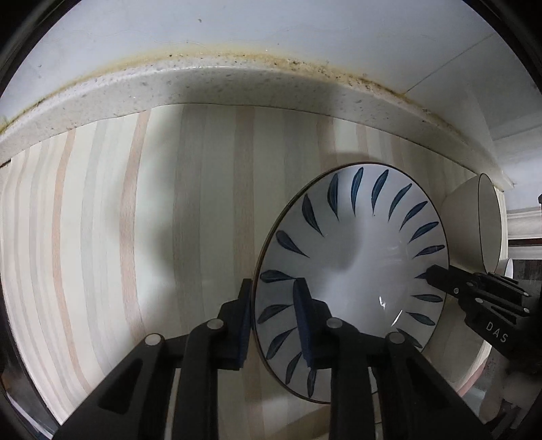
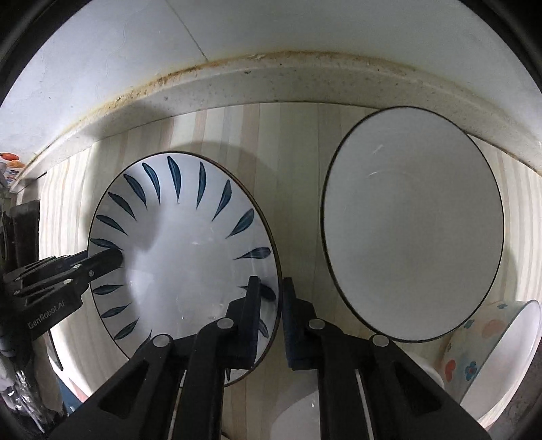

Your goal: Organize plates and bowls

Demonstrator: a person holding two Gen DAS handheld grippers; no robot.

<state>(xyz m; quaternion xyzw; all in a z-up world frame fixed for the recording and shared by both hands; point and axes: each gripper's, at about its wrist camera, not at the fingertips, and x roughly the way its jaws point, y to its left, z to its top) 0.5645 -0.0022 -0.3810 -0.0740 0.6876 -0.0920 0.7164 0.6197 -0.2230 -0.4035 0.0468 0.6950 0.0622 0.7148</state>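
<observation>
A white plate with blue leaf strokes [image 1: 355, 254] [image 2: 189, 254] lies on the striped counter mat [image 1: 135, 237]. My left gripper [image 1: 272, 284] is shut on the plate's left rim, one pad outside the edge and one pad on the plate's face. My right gripper [image 2: 271, 282] is shut on the opposite rim in the same way, with the edge pinched between its pads. Each gripper shows in the other's view: the right gripper [image 1: 433, 274] at the plate's far side, the left gripper [image 2: 108, 259] likewise. A plain white bowl with a dark rim [image 2: 413, 230] [image 1: 474, 220] stands just right of the plate.
A floral bowl [image 2: 491, 355] sits tilted at the lower right, near the white bowl. A speckled stone ledge [image 1: 237, 88] and a white tiled wall [image 1: 271, 30] bound the mat at the back. Something white [image 2: 298, 416] lies below my right gripper.
</observation>
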